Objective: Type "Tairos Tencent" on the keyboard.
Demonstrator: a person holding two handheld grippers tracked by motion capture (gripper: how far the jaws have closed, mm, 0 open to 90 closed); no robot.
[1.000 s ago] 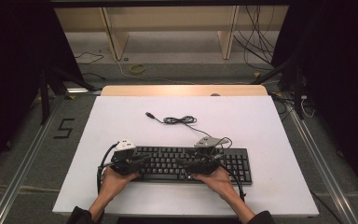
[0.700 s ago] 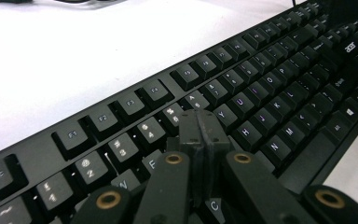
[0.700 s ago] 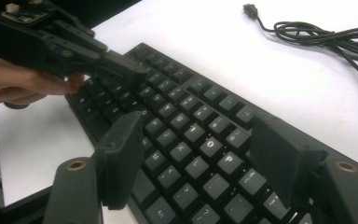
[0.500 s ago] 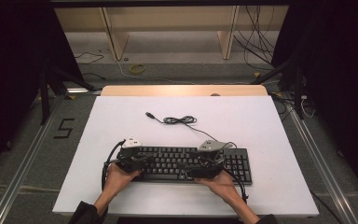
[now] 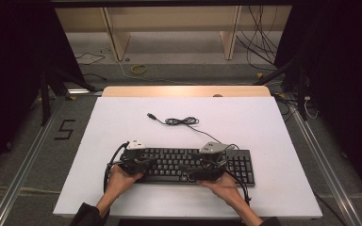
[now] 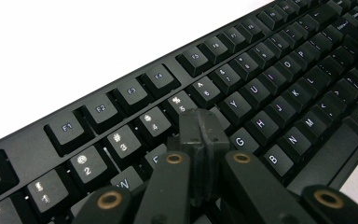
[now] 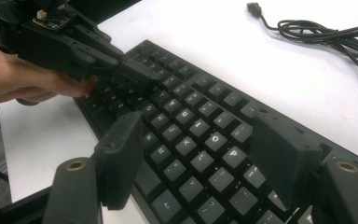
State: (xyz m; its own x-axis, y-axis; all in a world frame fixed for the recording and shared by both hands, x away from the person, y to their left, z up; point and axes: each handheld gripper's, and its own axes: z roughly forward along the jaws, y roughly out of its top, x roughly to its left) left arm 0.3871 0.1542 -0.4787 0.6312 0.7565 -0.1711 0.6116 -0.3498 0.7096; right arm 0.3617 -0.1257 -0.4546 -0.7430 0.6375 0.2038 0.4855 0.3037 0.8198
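A black keyboard (image 5: 188,163) lies on the white table near the front edge. My left gripper (image 5: 140,164) is over its left half. In the left gripper view its jaws (image 6: 203,133) are shut together with nothing between them, tips down on the keys near R and F (image 6: 157,156). My right gripper (image 5: 209,167) hovers over the right half of the letter keys. It stands open (image 7: 200,149) above the O and P keys (image 7: 223,147), holding nothing. The left gripper (image 7: 133,74) also shows in the right gripper view, touching the keyboard (image 7: 191,126).
The keyboard's black cable (image 5: 183,121) lies coiled on the table behind it, ending in a USB plug (image 5: 150,115). The white tabletop (image 5: 264,127) has free room behind and to both sides. A wooden strip (image 5: 186,91) runs along the far edge.
The left gripper has shifted right, from the keyboard's left end onto its keys. The right gripper has barely moved.
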